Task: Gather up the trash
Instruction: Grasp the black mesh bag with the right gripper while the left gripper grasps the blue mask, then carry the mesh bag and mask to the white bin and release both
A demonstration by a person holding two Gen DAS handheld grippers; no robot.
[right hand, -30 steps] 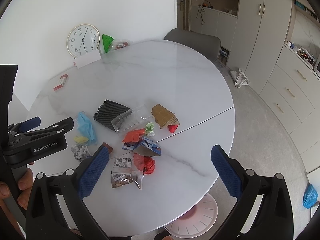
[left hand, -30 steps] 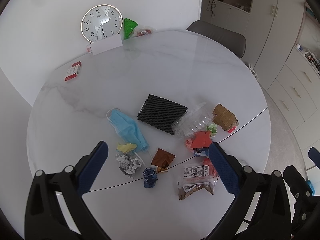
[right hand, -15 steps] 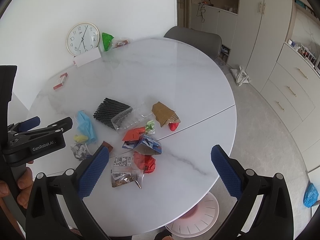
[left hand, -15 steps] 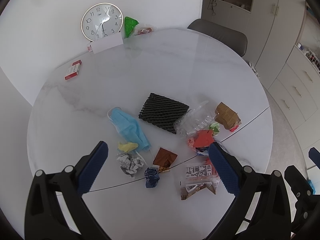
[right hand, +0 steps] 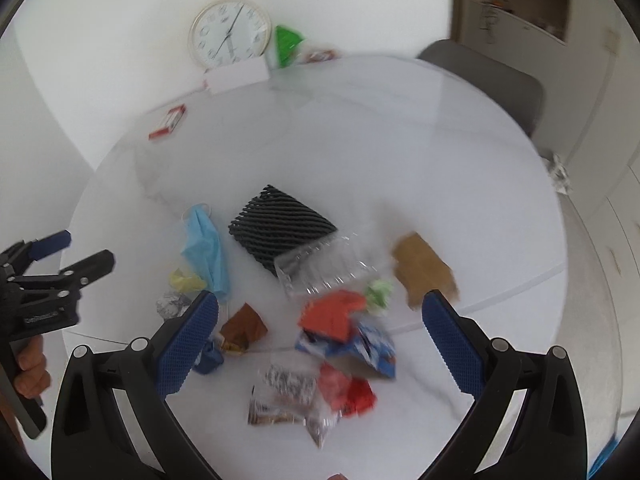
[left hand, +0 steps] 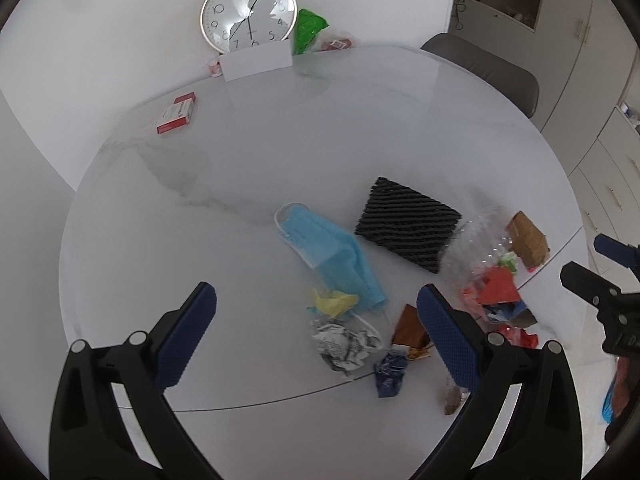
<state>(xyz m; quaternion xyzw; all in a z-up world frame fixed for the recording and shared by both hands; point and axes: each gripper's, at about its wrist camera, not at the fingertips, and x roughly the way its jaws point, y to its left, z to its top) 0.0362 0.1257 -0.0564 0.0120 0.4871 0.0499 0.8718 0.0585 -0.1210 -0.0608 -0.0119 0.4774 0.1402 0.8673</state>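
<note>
I have both tools above the round white tabletop (left hand: 280, 140), and neither touches anything. My left hand-held gripper (left hand: 316, 336) hangs with its blue fingers spread wide, nothing between them; below the gap lie the crumpled printed paper (left hand: 344, 346) and the yellow scrap (left hand: 332, 300). My right hand-held gripper (right hand: 320, 336) is likewise spread wide and empty, over the red wrapper (right hand: 332, 314) and the blue-and-white carton (right hand: 372, 350).

The trash sits in a loose cluster in the near half of the tabletop, toward its near edge. The blue face mask (left hand: 332, 256) lies on the left of the cluster, the yellow scrap touching its near end. Just right of the mask is the black foam mesh sleeve (left hand: 408, 228), with a clear plastic bag (right hand: 320, 268) against its right side. A brown paper piece (right hand: 424, 272) lies further right, near the seam across the tabletop. A small brown wrapper (right hand: 244, 322) and a dark blue crumpled wrapper (left hand: 390, 372) sit near the printed paper. Closest to me, blurred in the right view, is a printed snack packet (right hand: 288, 396) beside a red crumpled piece (right hand: 348, 394).

At the far edge a wall clock (left hand: 248, 12) leans on the wall behind a white card (left hand: 256, 60), and a red-and-white box (left hand: 178, 114) lies toward the far left edge.
</note>
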